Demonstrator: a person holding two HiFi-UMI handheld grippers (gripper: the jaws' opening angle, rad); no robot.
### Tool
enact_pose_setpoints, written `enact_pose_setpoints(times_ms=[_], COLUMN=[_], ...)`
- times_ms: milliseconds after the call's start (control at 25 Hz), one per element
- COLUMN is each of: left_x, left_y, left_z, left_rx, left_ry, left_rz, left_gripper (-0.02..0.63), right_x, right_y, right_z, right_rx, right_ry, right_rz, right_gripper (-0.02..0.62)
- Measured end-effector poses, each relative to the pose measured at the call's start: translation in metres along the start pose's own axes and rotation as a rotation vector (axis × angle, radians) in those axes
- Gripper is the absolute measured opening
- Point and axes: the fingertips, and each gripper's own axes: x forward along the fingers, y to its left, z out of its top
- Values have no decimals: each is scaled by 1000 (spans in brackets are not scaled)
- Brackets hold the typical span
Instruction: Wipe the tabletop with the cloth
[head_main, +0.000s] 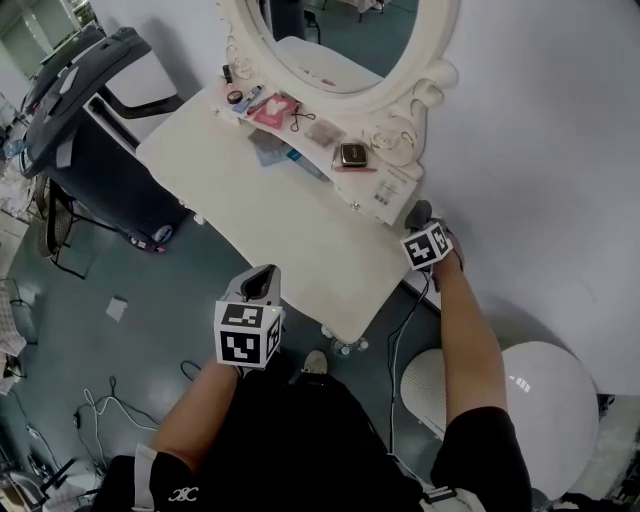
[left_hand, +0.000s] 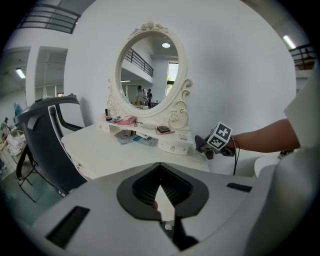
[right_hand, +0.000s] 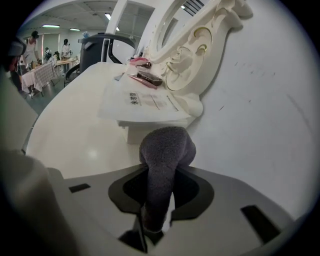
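Grey cloth (right_hand: 165, 150) is clamped in the right gripper (head_main: 420, 218). The jaws are closed on it, and a rounded wad bulges out past the tips. It sits at the table's (head_main: 290, 225) right end near the back corner, close to the wall (head_main: 540, 150) and just beside the end of the low drawer unit (head_main: 385, 190). Can't tell if the wad touches the table surface.

Left gripper (head_main: 262, 282): jaws together, nothing between them. It's off the table's front edge, over the floor (head_main: 150, 290), pointing toward the table. Well apart from the right gripper.

The middle and front of the table are bare white. All the clutter is along the back edge under the oval mirror (head_main: 330, 40):
- a pink pouch (head_main: 275, 108) toward the left back corner
- a small dark box (head_main: 352, 154) on top of the drawer unit
- some bluish flat items (head_main: 280, 152) on the surface in front of the unit; too small to identify

Around the table:
- a dark chair (head_main: 90, 110) stands off the left end
- a white round stool (head_main: 540, 400) stands off the right end, near the wall
- loose cables (head_main: 100, 410) lie on the floor at front left

Both forearms are in frame, the right one (head_main: 470, 340) reaching forward along the table's right end.
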Motion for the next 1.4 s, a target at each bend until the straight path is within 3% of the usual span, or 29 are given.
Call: enact_pose_setpoints(times_ms=[520, 680, 800, 1120, 1400], left_x=[29, 35, 37, 30, 32], left_y=[27, 30, 34, 37, 22], left_z=[-5, -11, -16, -23, -20], left_rx=[-47, -52, -60, -56, -26], left_ry=[61, 85, 98, 117, 110], left_rz=[68, 78, 91, 92, 54], left_gripper=[0, 0, 0, 0, 0], right_x=[70, 82, 89, 78, 61], right_y=[-24, -30, -37, -33, 11], right_z=[7, 16, 24, 20, 4], right_rx=[-4, 51, 143, 202, 223], right_ry=[63, 69, 27, -127, -183], right_rz=[105, 133, 167, 172, 298], right_gripper=[97, 97, 95, 92, 92])
